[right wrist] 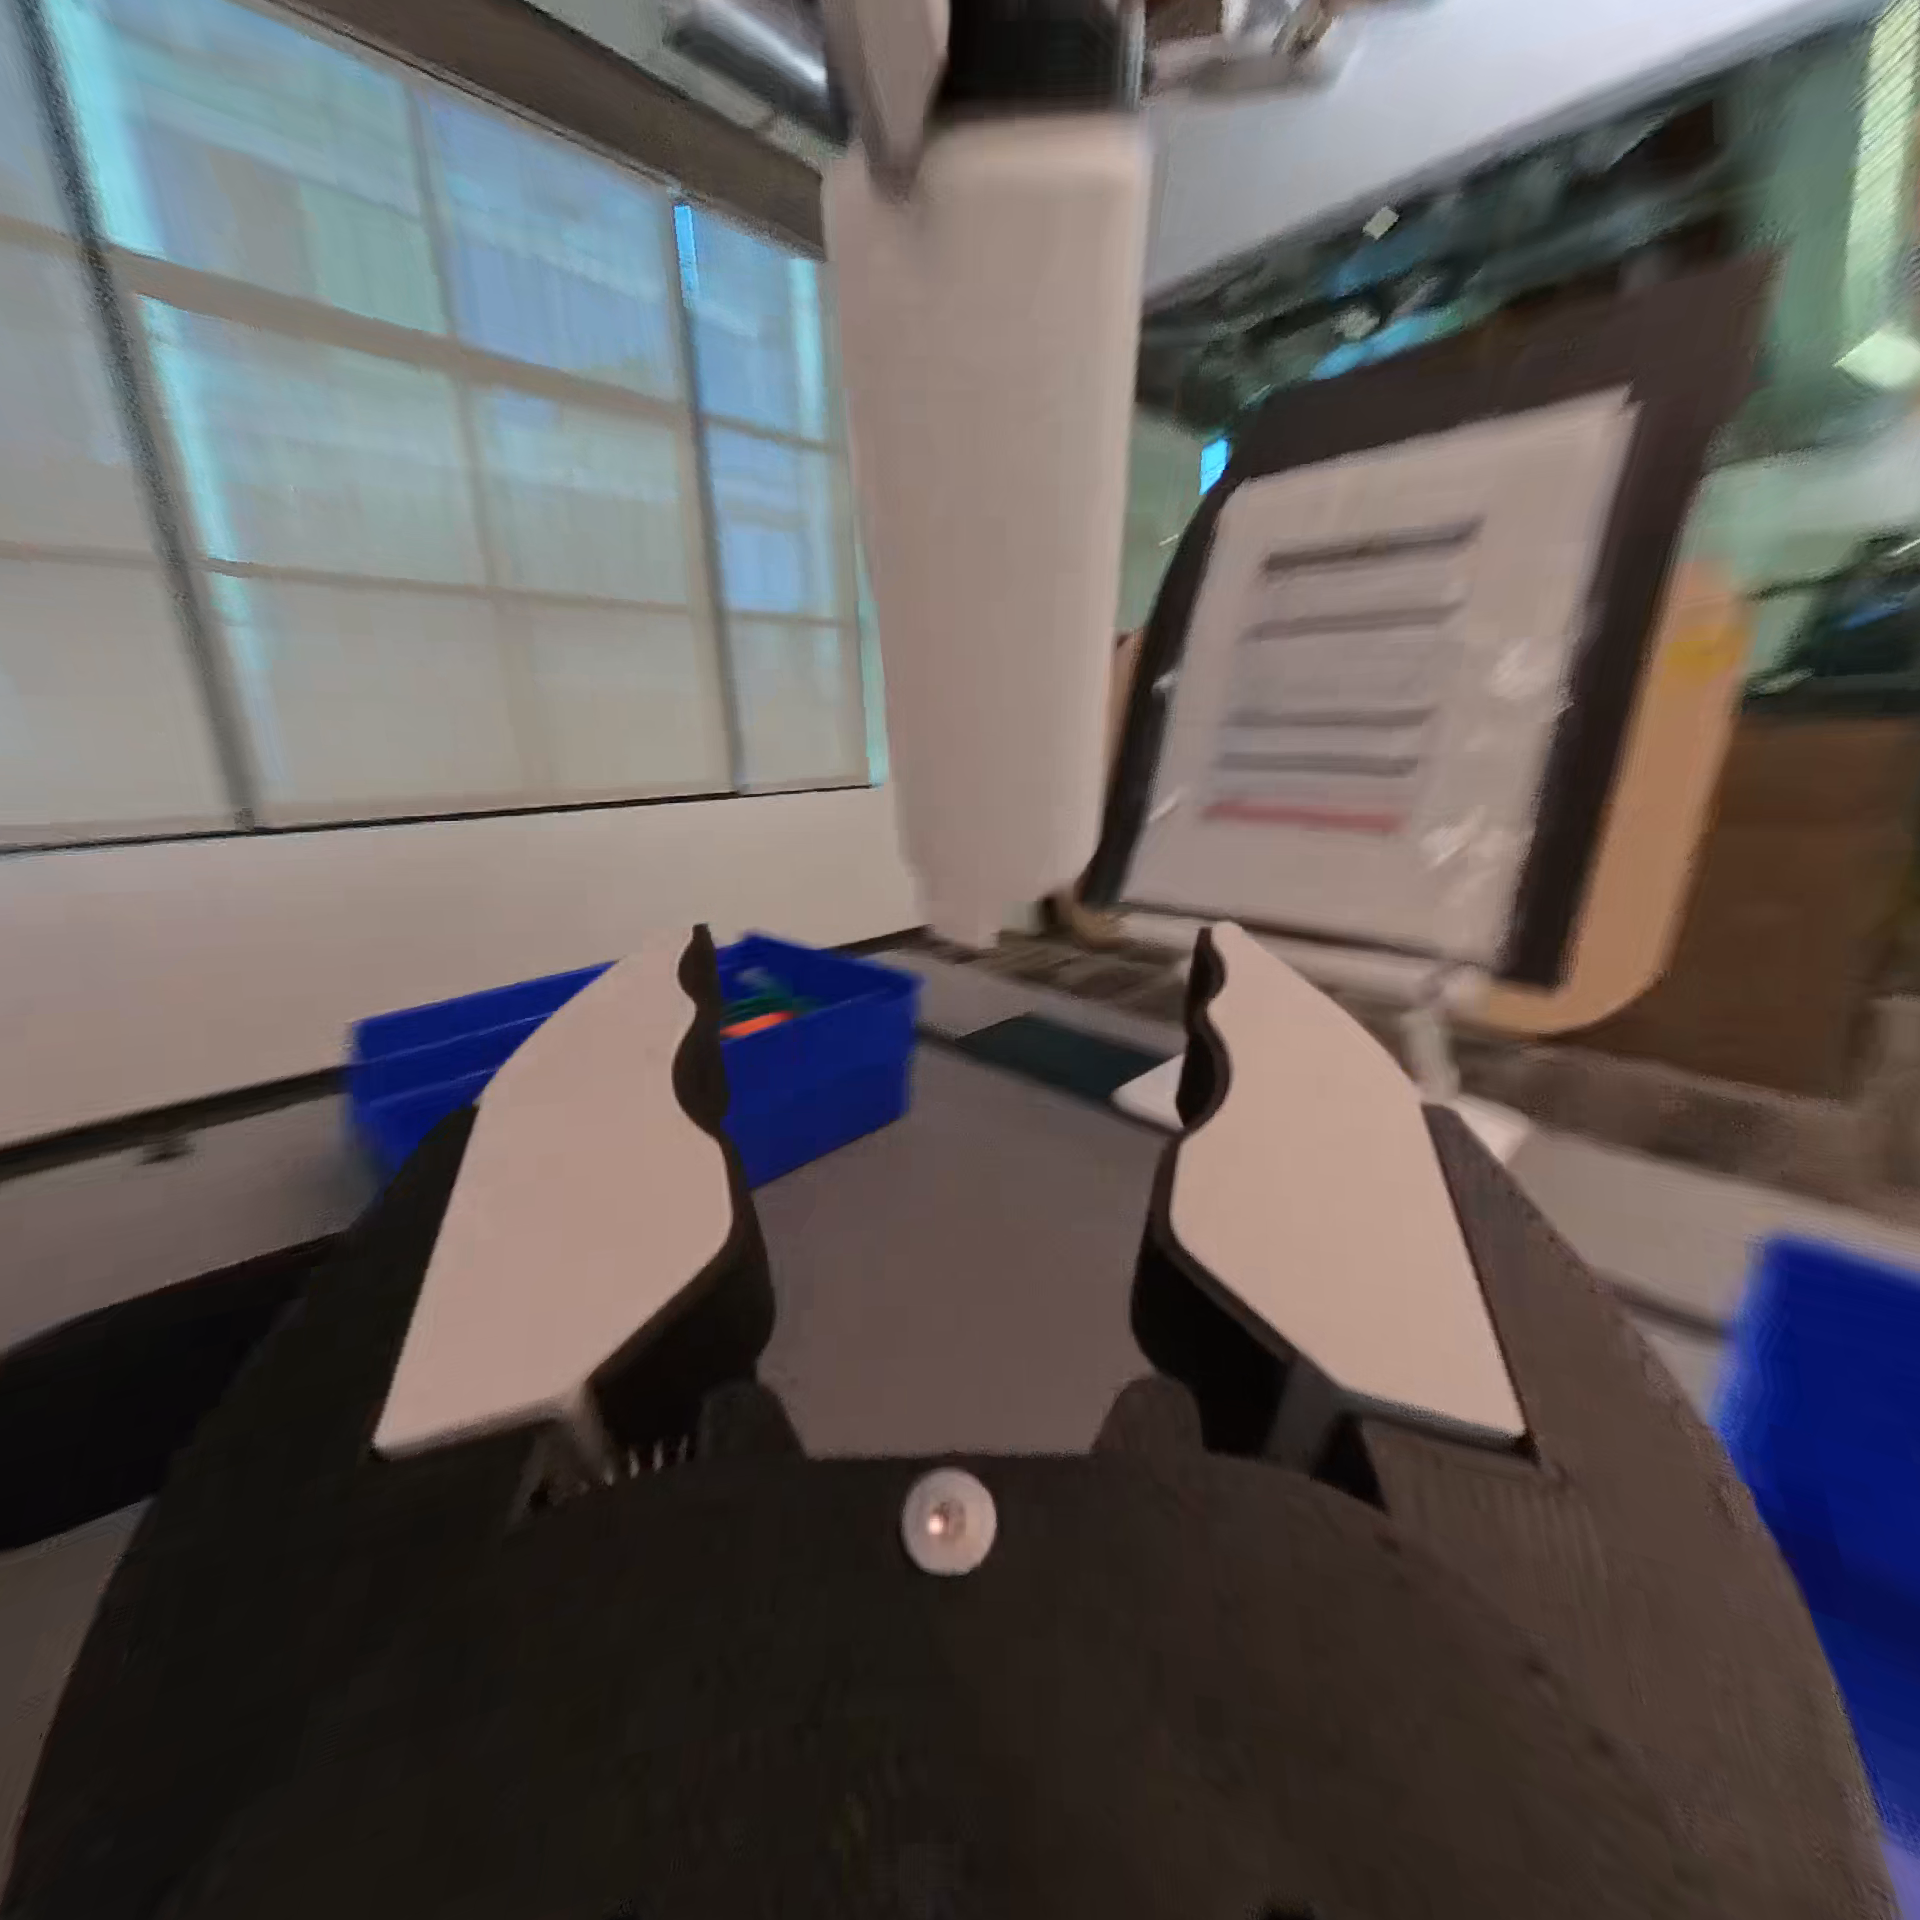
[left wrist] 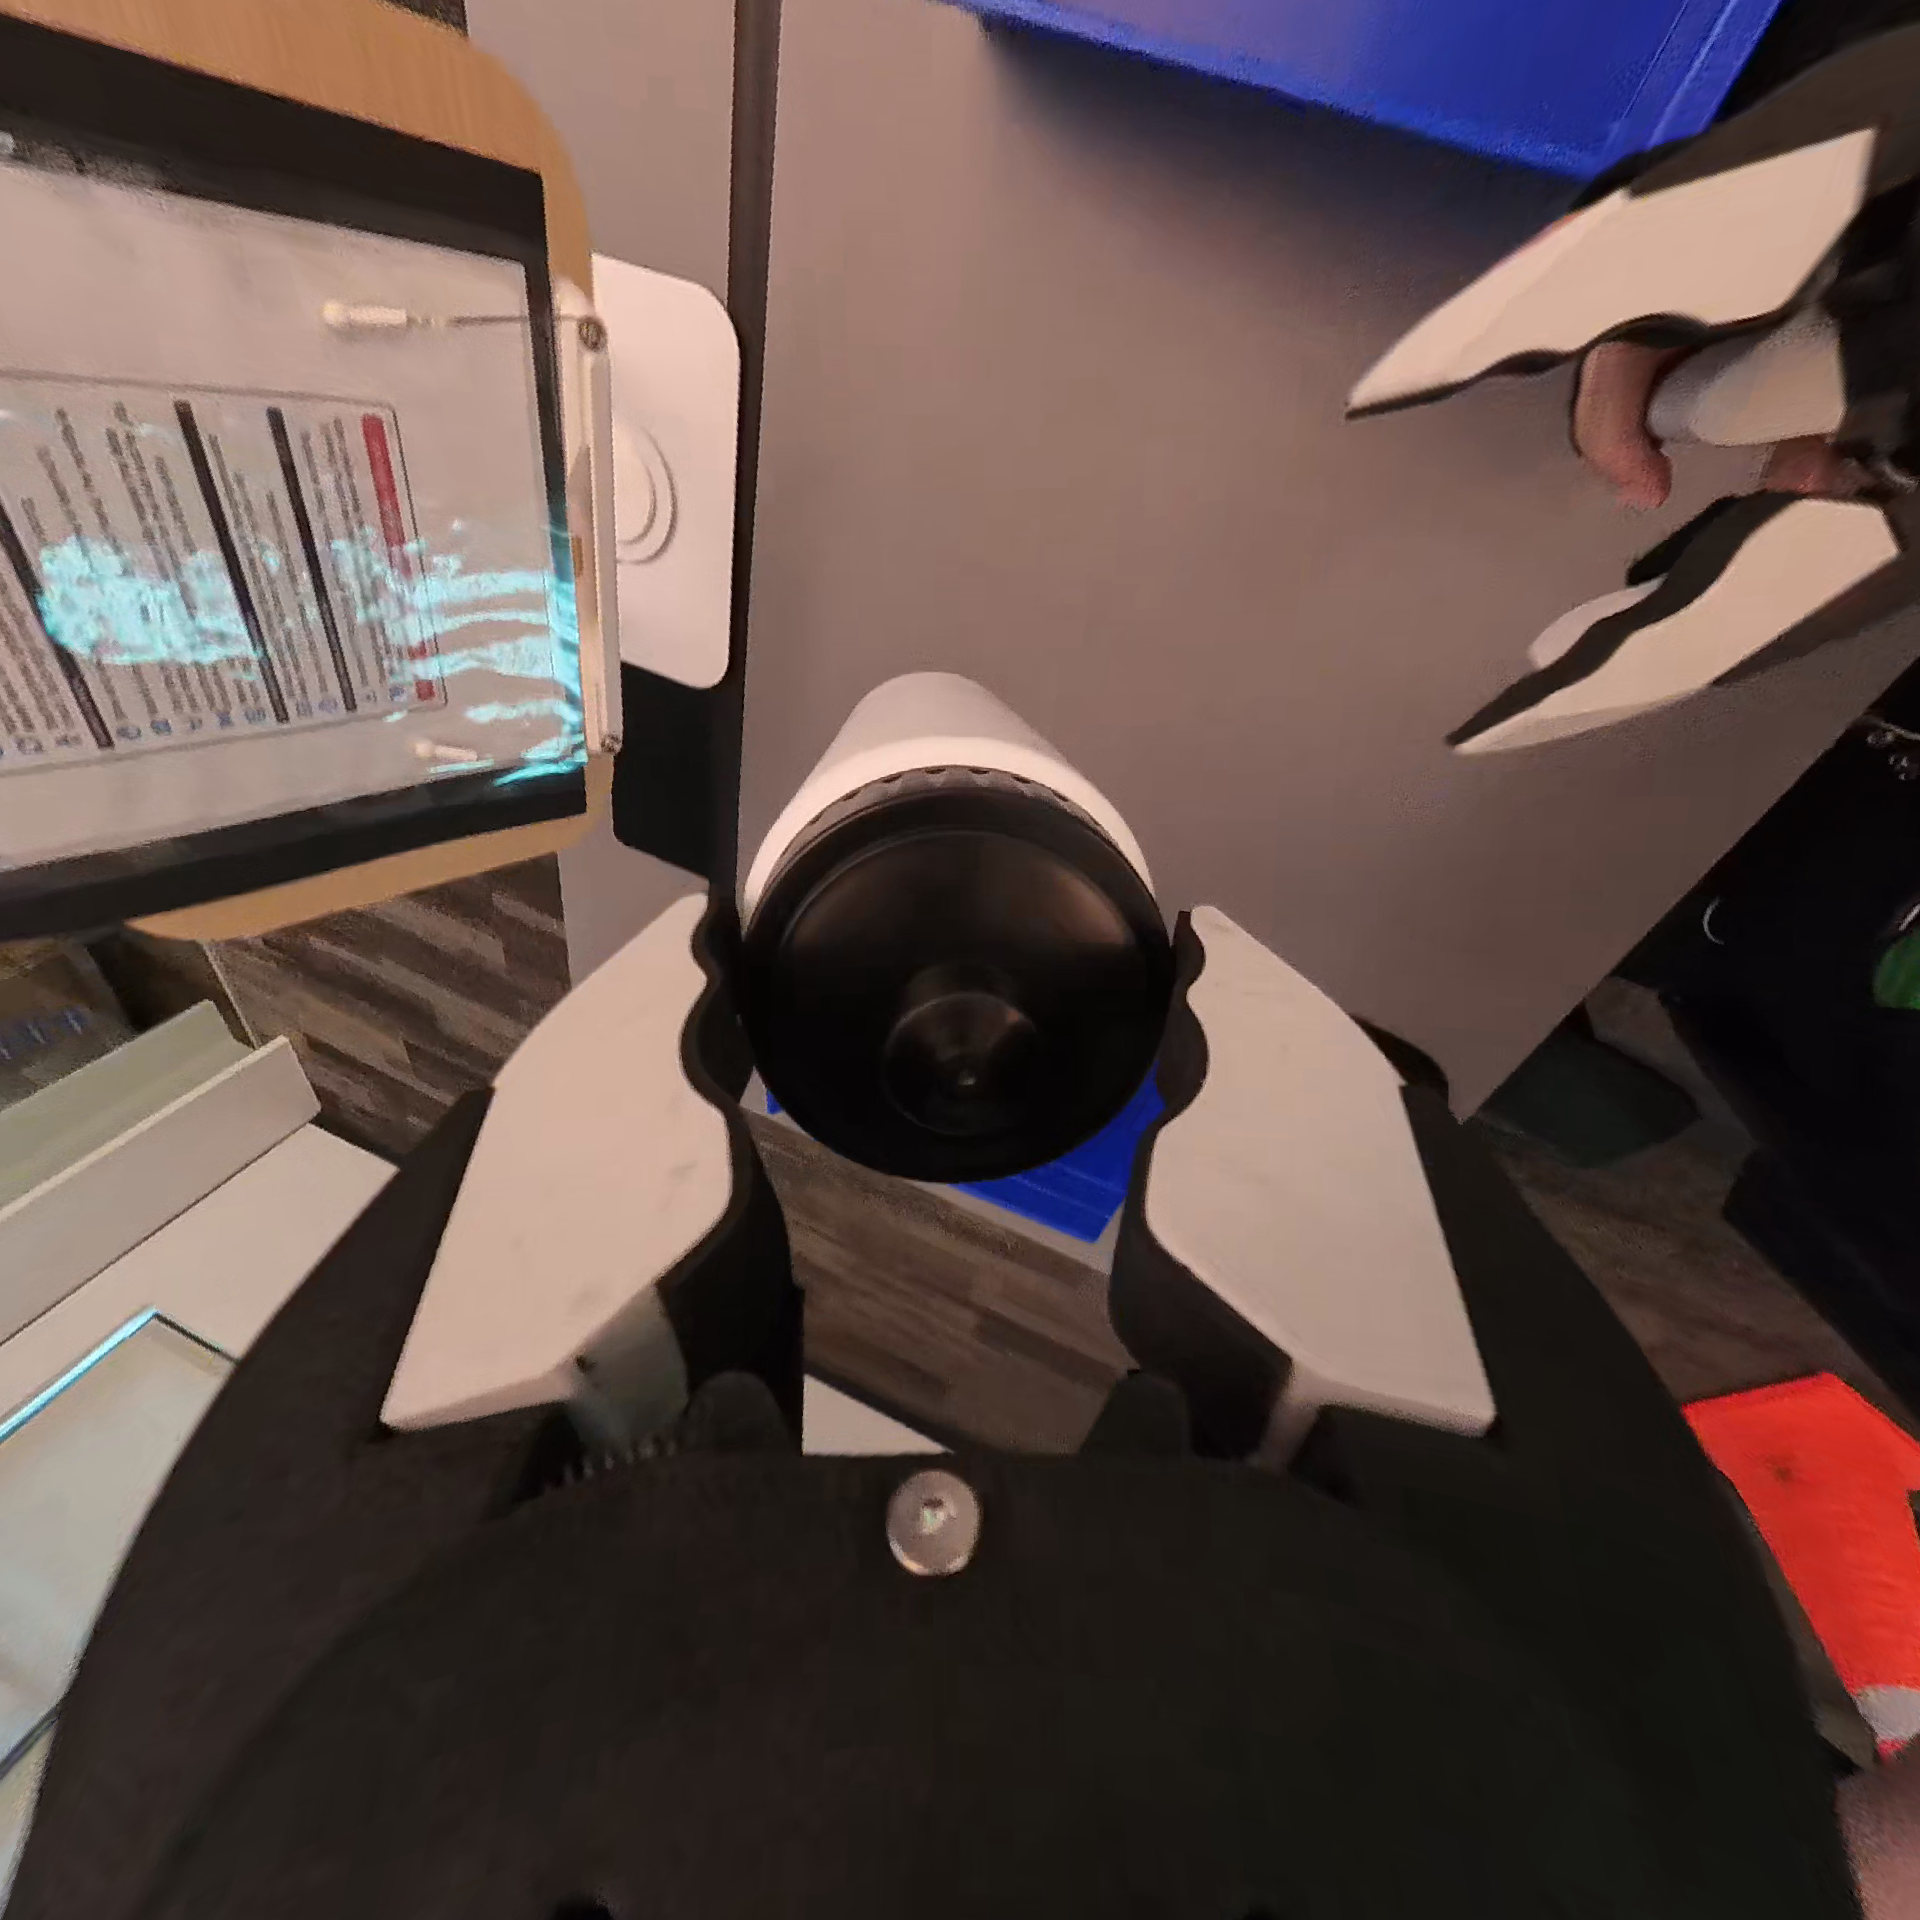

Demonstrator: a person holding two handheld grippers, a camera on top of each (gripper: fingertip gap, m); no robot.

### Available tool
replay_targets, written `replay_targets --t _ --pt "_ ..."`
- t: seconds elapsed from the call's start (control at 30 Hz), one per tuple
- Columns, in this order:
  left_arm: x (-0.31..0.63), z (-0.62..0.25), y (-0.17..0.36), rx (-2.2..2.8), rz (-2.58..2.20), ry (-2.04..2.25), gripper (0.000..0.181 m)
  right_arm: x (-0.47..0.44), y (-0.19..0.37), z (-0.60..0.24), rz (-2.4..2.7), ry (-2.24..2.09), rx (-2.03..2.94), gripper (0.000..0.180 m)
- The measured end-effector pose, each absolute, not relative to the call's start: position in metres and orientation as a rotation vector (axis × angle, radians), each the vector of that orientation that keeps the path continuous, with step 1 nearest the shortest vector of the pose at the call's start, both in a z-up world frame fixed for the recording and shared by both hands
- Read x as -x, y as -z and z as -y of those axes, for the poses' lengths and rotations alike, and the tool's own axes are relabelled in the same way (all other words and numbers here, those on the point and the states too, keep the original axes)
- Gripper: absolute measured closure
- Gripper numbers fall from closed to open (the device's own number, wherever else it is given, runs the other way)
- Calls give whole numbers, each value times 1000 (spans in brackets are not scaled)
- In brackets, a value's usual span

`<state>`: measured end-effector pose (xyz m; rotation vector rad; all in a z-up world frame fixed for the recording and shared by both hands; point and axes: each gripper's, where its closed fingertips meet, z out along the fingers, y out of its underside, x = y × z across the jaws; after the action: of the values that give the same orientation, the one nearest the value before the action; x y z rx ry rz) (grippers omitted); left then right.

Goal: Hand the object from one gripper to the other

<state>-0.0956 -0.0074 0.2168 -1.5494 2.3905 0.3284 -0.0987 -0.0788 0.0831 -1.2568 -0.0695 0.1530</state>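
Note:
A white bottle with a black cap (left wrist: 961, 966) is held in the air by my left gripper (left wrist: 951, 935), whose fingers are shut on the black cap. The bottle's white body points away from the camera. My right gripper (left wrist: 1455, 582) shows at the upper right of the left wrist view, open, held by a hand, apart from the bottle. In the right wrist view my right gripper (right wrist: 951, 956) is open and empty. The white bottle (right wrist: 987, 499) hangs above and beyond its fingertips, blurred, with the left gripper at the top edge.
A blue bin (right wrist: 821, 1049) with small items stands on the dark table (right wrist: 935, 1299) behind my right gripper. Another blue bin (right wrist: 1829, 1475) is at the right edge. A framed notice board (right wrist: 1371, 686) leans at the right; it also shows in the left wrist view (left wrist: 270, 540). An orange item (left wrist: 1829, 1507) lies lower right.

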Motion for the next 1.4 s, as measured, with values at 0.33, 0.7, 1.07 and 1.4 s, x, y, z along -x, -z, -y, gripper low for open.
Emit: replay_targets --t 0.33,0.7,1.07,1.4 --pt "131 70 -274 1543 -2491 -107 103 144 -74 83 34 -1008 933 84" --pt "148 126 -315 1495 -2518 89 103 121 -164 101 47 -1442 203 67" --pt "147 114 -301 1554 -2526 159 103 137 -180 84 63 -1745 -15 94" --pt "141 96 -283 1620 -2544 206 103 148 -165 71 28 -1779 144 89"
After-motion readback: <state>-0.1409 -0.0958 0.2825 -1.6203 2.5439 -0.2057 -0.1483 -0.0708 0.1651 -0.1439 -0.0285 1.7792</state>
